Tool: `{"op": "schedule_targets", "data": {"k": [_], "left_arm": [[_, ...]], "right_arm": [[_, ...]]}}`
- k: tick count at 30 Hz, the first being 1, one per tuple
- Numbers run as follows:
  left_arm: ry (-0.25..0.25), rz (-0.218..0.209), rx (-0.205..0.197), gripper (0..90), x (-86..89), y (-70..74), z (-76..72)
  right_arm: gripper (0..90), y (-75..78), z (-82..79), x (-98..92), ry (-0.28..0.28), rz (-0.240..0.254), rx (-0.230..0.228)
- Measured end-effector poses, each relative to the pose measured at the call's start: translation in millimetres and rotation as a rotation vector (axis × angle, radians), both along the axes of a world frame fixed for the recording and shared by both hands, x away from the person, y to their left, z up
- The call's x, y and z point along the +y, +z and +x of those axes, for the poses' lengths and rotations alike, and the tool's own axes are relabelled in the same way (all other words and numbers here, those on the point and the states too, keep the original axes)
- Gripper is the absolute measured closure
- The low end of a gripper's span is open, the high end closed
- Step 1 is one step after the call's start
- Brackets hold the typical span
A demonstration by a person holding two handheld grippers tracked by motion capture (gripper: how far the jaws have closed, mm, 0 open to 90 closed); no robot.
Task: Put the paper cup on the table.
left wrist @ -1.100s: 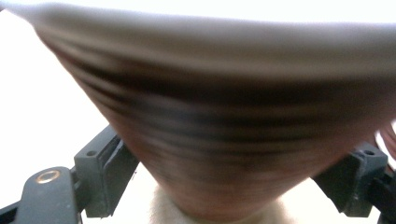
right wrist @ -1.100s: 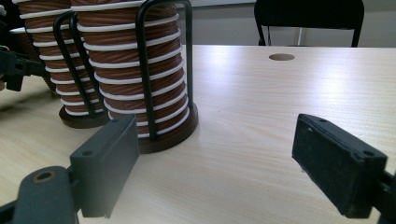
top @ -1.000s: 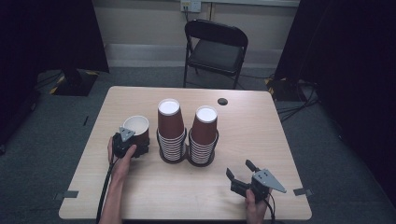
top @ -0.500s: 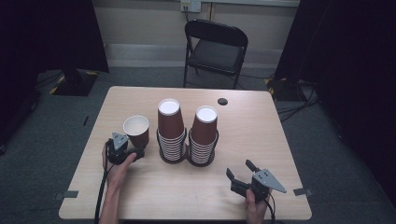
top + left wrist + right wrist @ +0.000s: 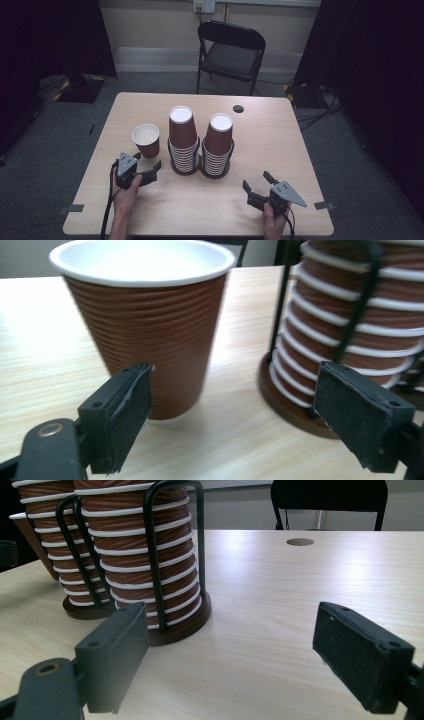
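Note:
A brown ribbed paper cup (image 5: 146, 140) with a white inside stands upright on the left half of the table. My left gripper (image 5: 146, 161) lies just in front of it, open, with nothing between its pads. In the left gripper view the cup (image 5: 145, 335) rises beyond the left pad (image 5: 122, 415), apart from it. Two tall stacks of the same cups (image 5: 182, 140) (image 5: 219, 145) stand mid-table in black wire holders. My right gripper (image 5: 255, 180) rests open near the front right edge, aimed at the nearer stack (image 5: 145, 555).
The wooden table (image 5: 270, 135) has a round cable hole (image 5: 238, 108) at the back. A black folding chair (image 5: 231, 50) stands behind the table. Dark curtains hang on both sides. The stack holders sit on round dark bases (image 5: 175, 625).
My left gripper has drawn back from around the cup toward the table's front, its jaws the same width. The cup stays standing in place. The right gripper has not moved.

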State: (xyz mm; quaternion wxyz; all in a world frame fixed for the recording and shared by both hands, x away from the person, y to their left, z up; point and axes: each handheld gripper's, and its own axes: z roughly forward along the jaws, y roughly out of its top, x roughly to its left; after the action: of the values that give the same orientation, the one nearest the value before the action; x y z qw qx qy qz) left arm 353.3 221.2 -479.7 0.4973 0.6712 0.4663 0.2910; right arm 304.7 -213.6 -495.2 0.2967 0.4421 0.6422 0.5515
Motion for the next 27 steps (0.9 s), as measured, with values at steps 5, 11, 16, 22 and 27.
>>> {"op": "schedule_targets", "data": {"k": [5, 11, 16, 22, 27], "left_arm": [[0.002, 0.03, -0.019, 15.6, -9.0, 6.0, -14.2], [-0.008, 0.055, -0.039, 15.7, -20.2, 10.0, -34.0], [-0.026, 0.043, -0.056, 15.5, -26.7, 10.0, -46.1], [-0.036, 0.03, -0.055, 15.5, -37.1, 3.6, -58.9], [-0.035, 0.011, -0.08, 15.4, -43.9, 1.2, -68.0]], "right_arm": [[14.1, 0.0, 0.3, -0.1, 0.003, 0.0, 0.002], [14.1, 0.1, 0.1, 0.1, 0.002, -0.003, 0.002], [14.1, 0.0, 0.0, 0.5, 0.002, -0.006, -0.003], [14.1, 0.0, -0.2, 0.3, -0.001, -0.005, -0.003], [14.1, -0.1, -0.4, 0.3, -0.002, -0.006, -0.006]]}}
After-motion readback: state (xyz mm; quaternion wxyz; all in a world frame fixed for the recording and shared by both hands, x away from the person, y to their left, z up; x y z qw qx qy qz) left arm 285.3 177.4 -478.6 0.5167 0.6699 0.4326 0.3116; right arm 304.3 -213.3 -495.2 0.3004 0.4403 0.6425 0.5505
